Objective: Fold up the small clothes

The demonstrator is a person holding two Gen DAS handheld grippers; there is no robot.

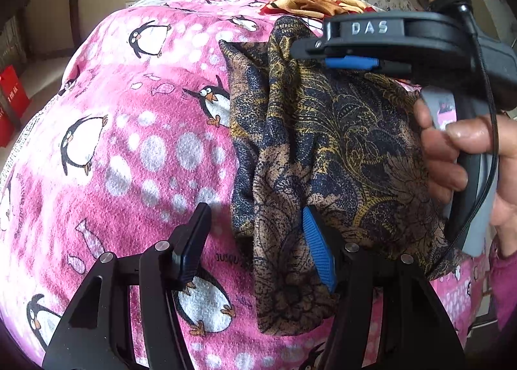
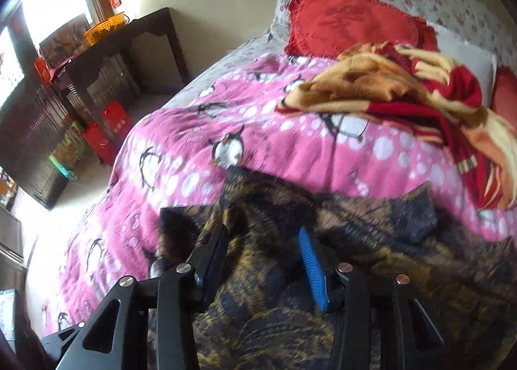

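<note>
lying rumpled on the bed was the dark navy-and-gold paisley garment (image 1: 323,156), thin and soft, bunched into long ridges and nowhere squared up. to my eye the folding had hardly begun: no crisp crease showed, no flat panel, and one side was heaped in loose pleats. what kind of garment it was i could not tell.

the left gripper (image 1: 255,247) hovered at the garment's near left border, jaws roughly half apart. its blue pad sat against the cloth and the black finger stood over the bedcover, so nothing was pinched. the right gripper (image 2: 261,260), held in the person's hand (image 1: 452,156), pointed down over the far part of the same garment. from its own camera the jaws stood partly open above the blurred fabric, with nothing clamped between them that i could see.

beneath it all spread the pink fleece blanket printed with penguins (image 1: 129,143), offering a broad bare stretch to the garment's left, plenty of room to flatten and fold, i judged. the bed's left edge dropped toward the floor well beyond that. toward the head of the bed lay a crumpled red-and-cream blanket (image 2: 404,89), close to the garment's far edge, and behind it a red frilled cushion (image 2: 349,17).
</note>
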